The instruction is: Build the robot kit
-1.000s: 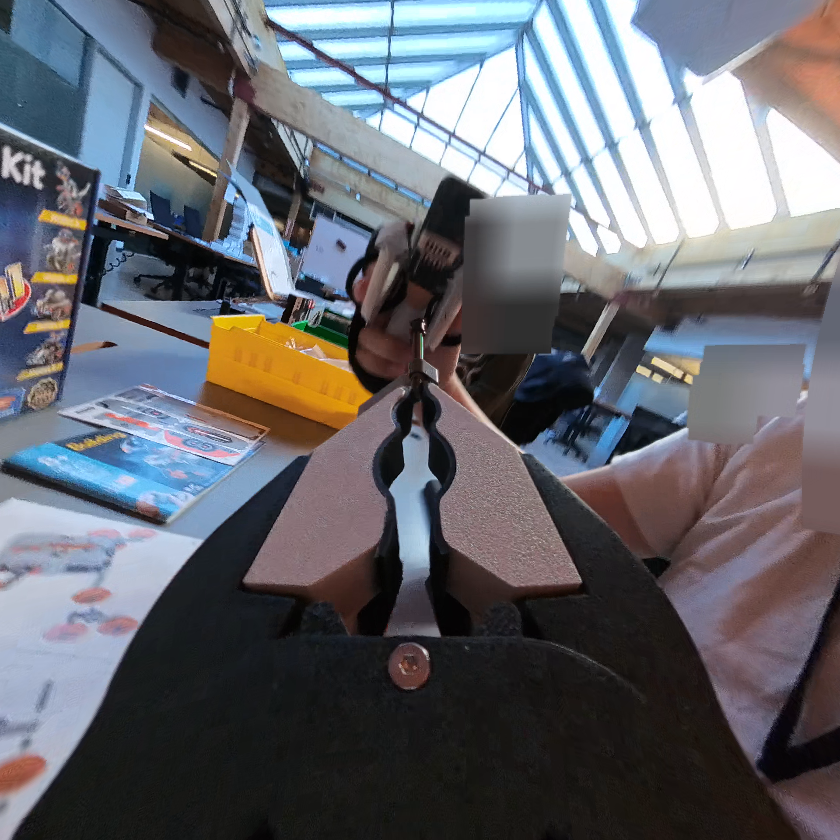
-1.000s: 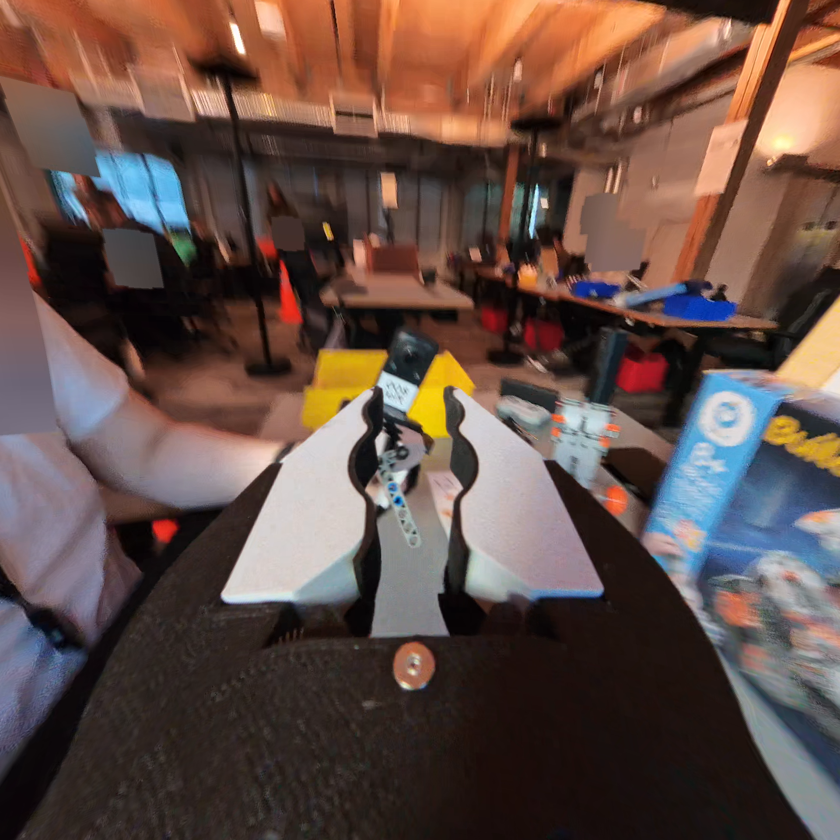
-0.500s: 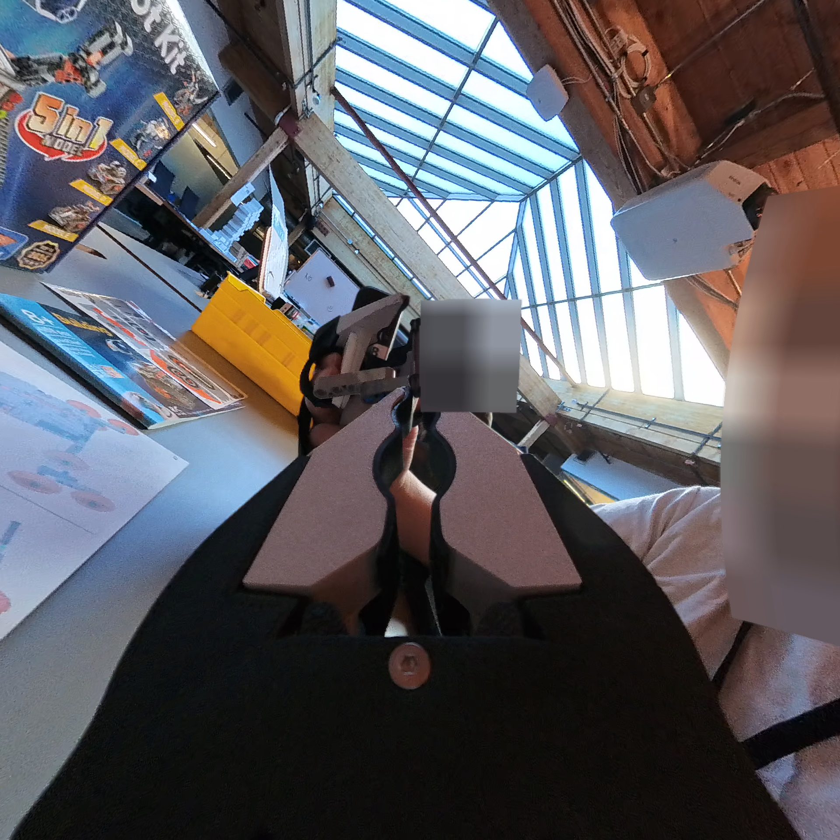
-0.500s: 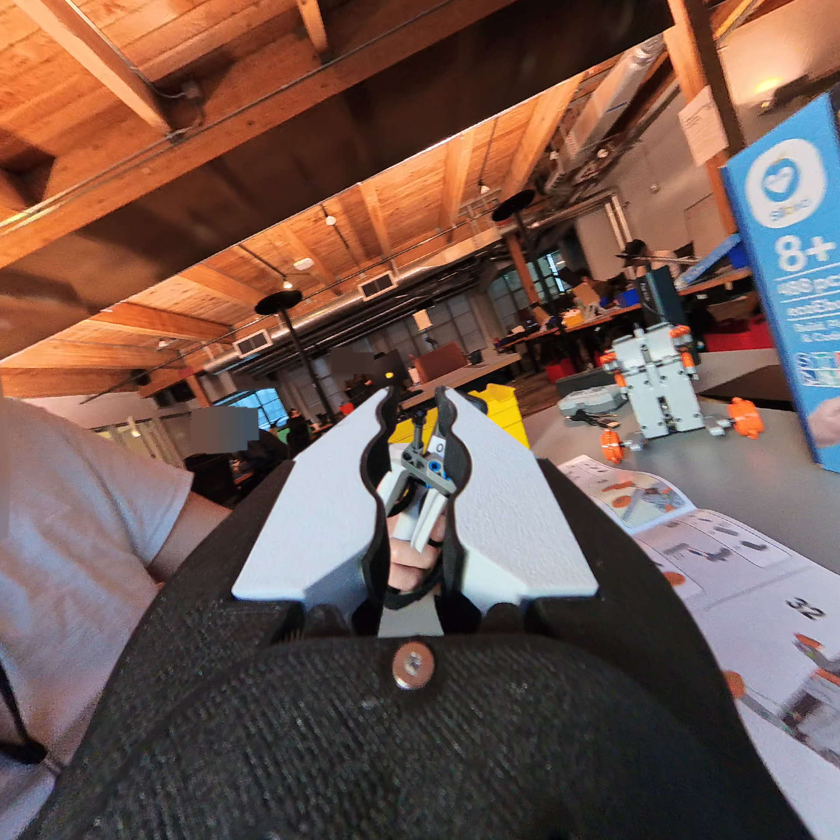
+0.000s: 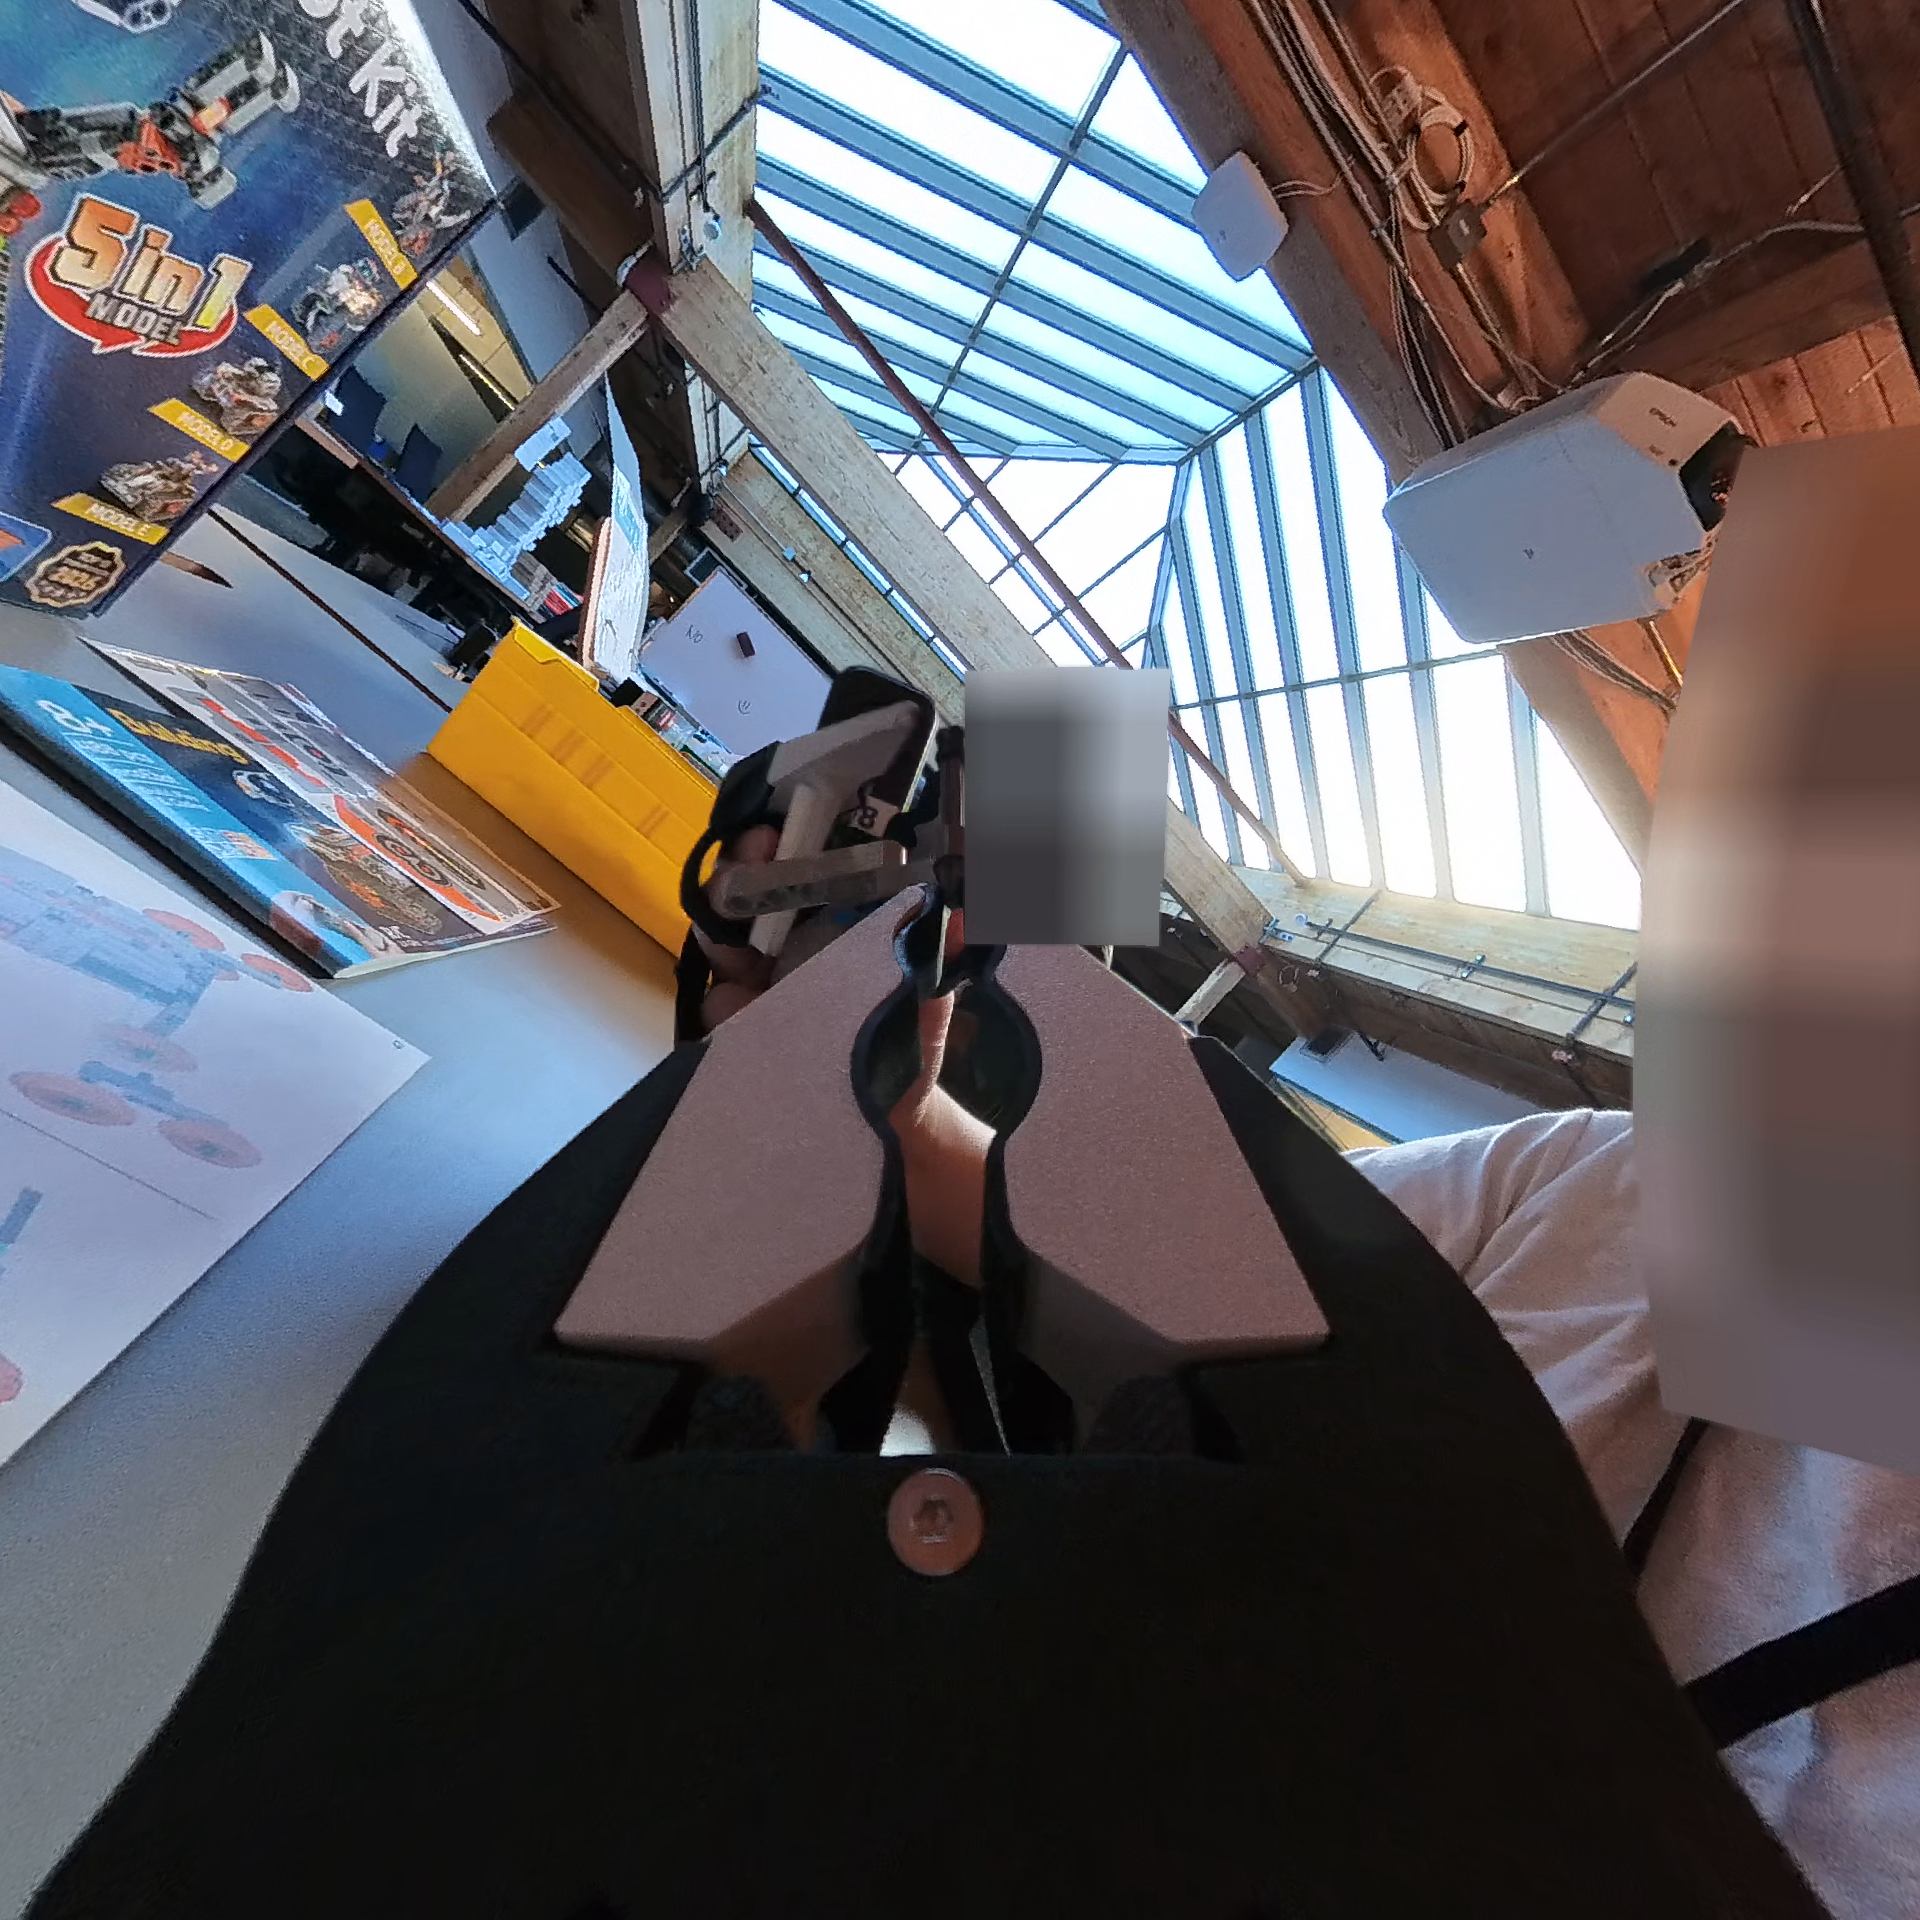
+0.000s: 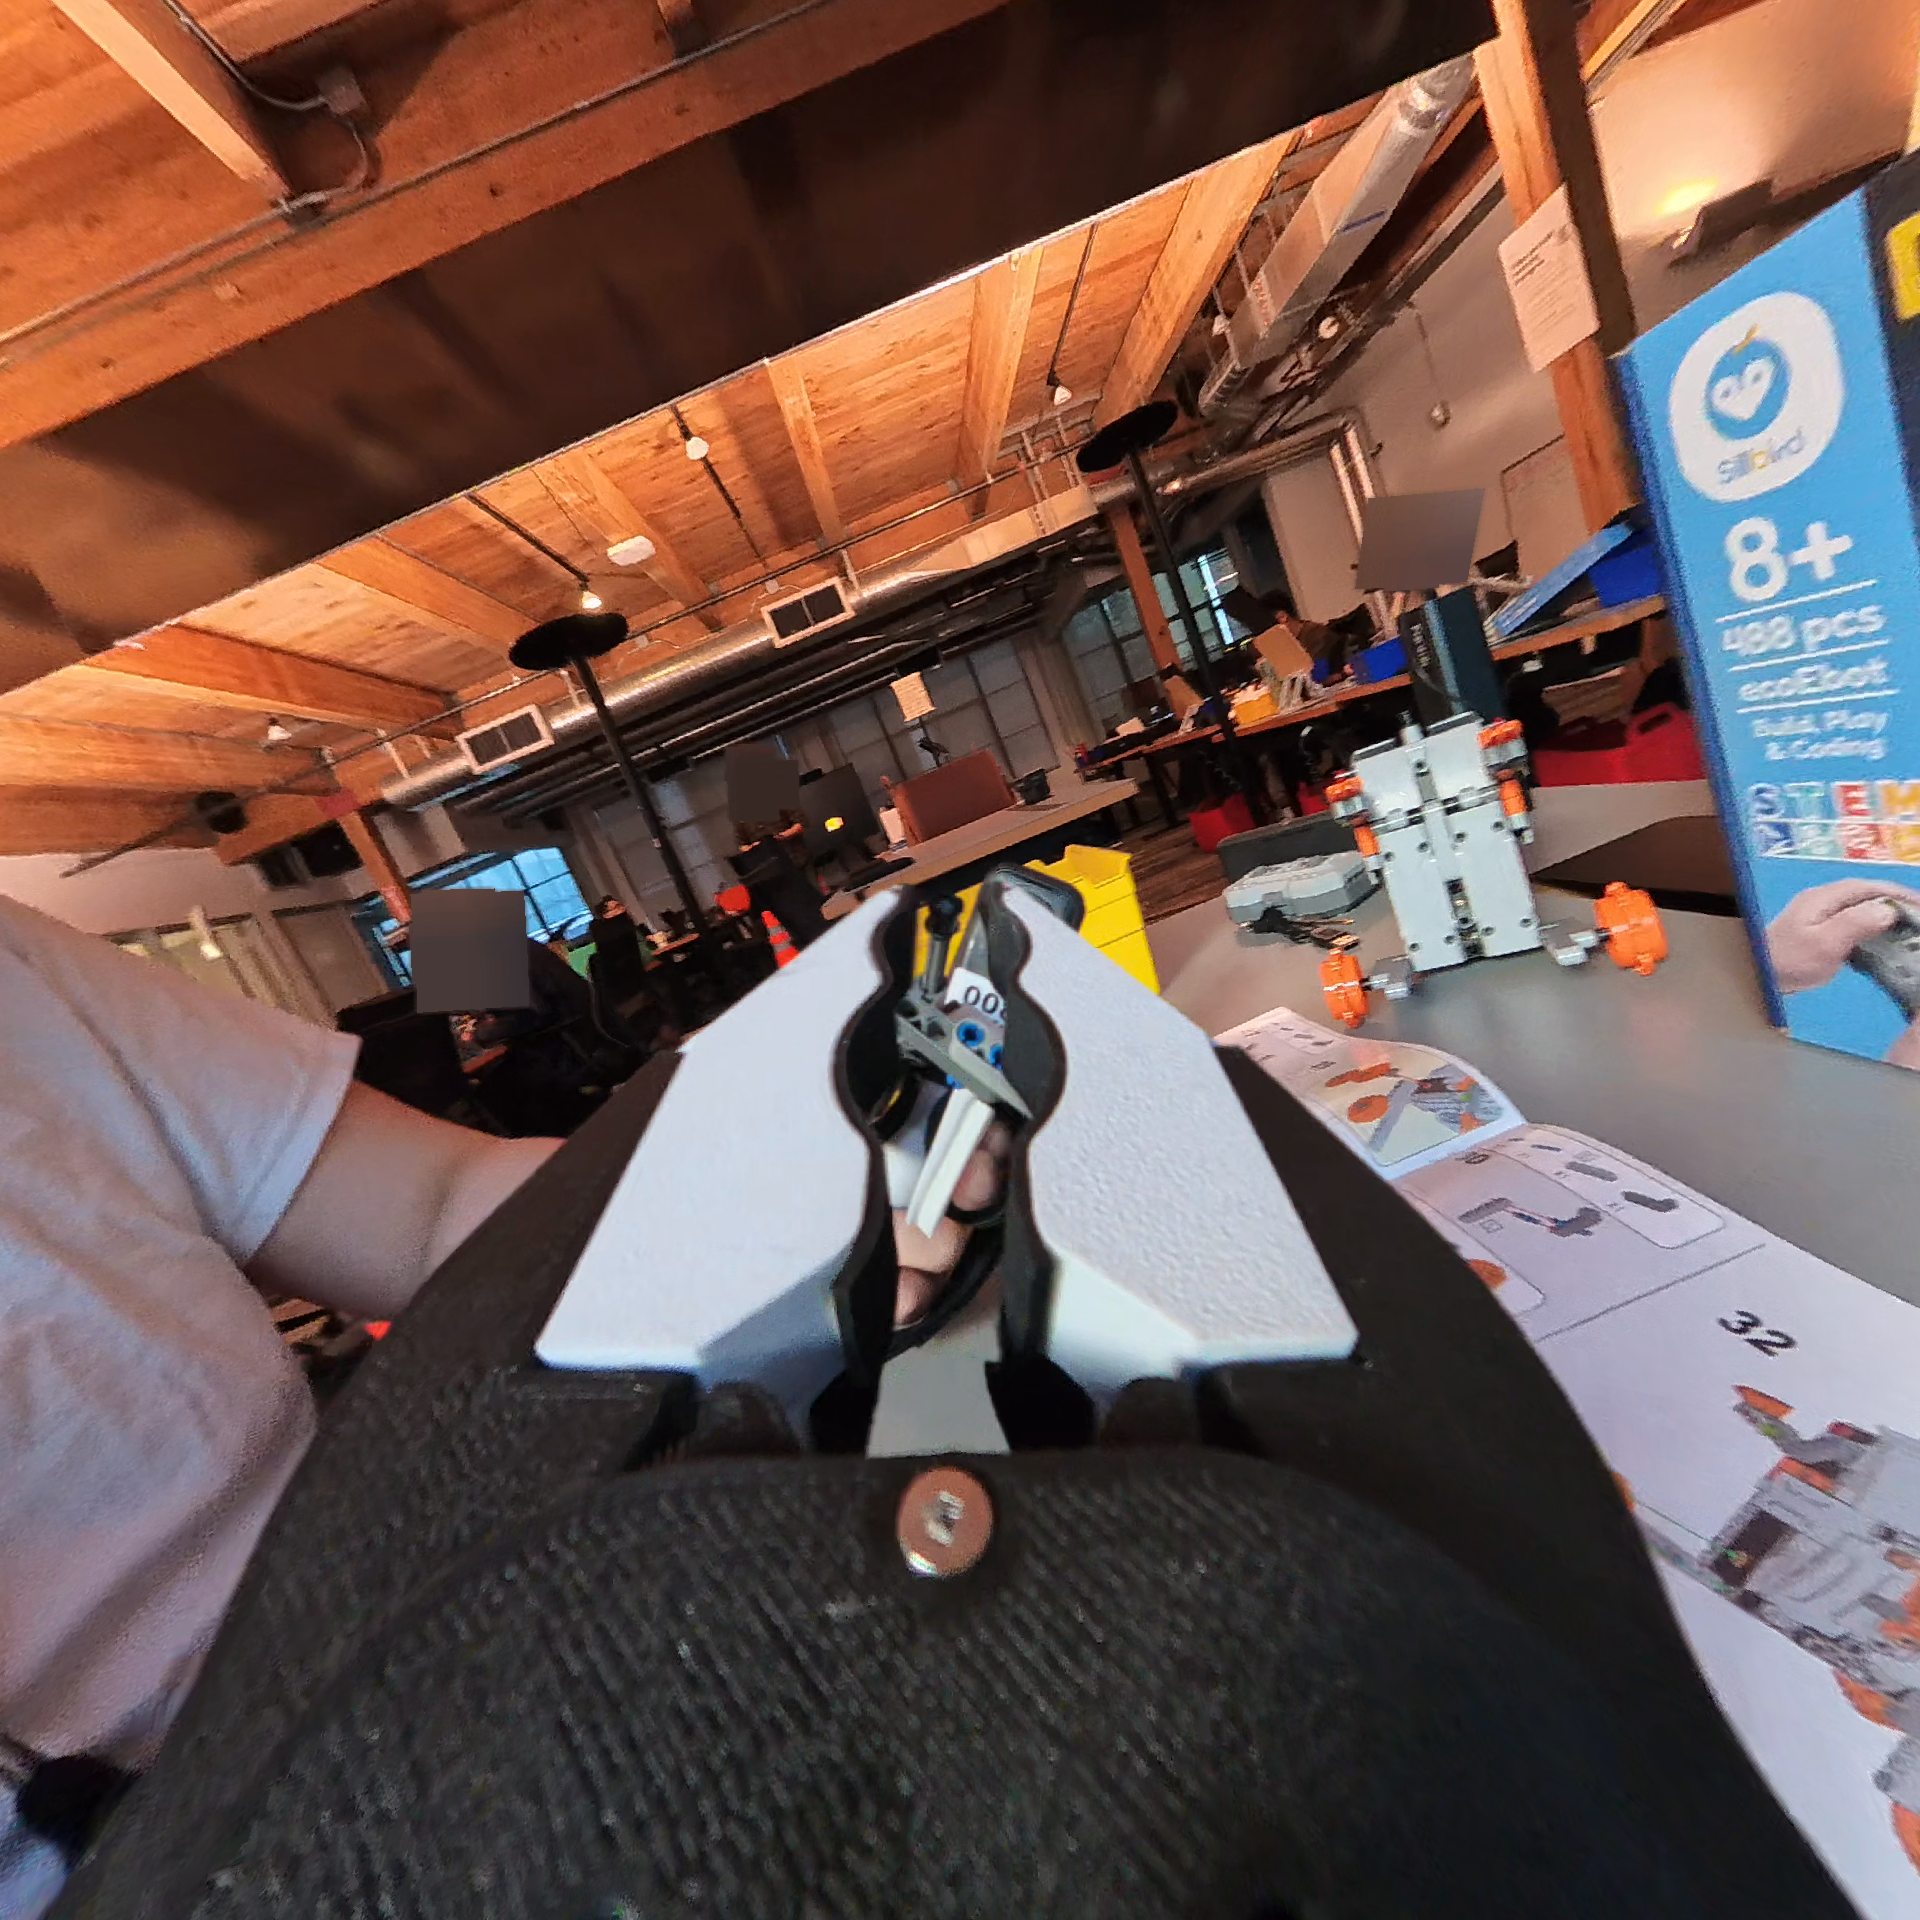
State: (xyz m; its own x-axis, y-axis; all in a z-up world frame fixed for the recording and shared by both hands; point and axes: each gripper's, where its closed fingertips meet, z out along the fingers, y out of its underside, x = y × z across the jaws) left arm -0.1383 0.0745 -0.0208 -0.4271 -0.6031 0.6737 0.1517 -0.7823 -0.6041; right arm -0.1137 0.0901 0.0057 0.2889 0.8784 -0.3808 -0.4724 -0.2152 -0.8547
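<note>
My left gripper (image 5: 940, 920) is shut on a thin black axle (image 5: 951, 800) that stands up from its tips. A grey beam with holes (image 5: 805, 883) hangs on the axle and sticks out to the left. The right gripper's white fingers (image 5: 831, 764) reach in at the axle's top. In the right wrist view my right gripper (image 6: 951, 899) has its jaws narrowed around the axle's top end (image 6: 940, 920). I cannot tell whether they press on it. Behind them I see the grey beam with blue pins (image 6: 940, 1029) and the left gripper's fingers (image 6: 951, 1143). Both grippers are held in the air, tilted upward.
A grey table (image 5: 520, 1039) holds a yellow bin (image 5: 561, 748), a tall kit box (image 5: 187, 260), a booklet (image 5: 260, 831) and a printed sheet (image 5: 156, 1091). On the right side stand a blue box (image 6: 1797, 623), a grey-and-orange robot model (image 6: 1444, 852) and an open manual (image 6: 1558, 1247). The tips of one gripper are about 4 cm away from the tips of the other.
Both grippers have tilted upward and drawn together. The right jaws have narrowed and now sit around the top of the axle that the left gripper still holds.
</note>
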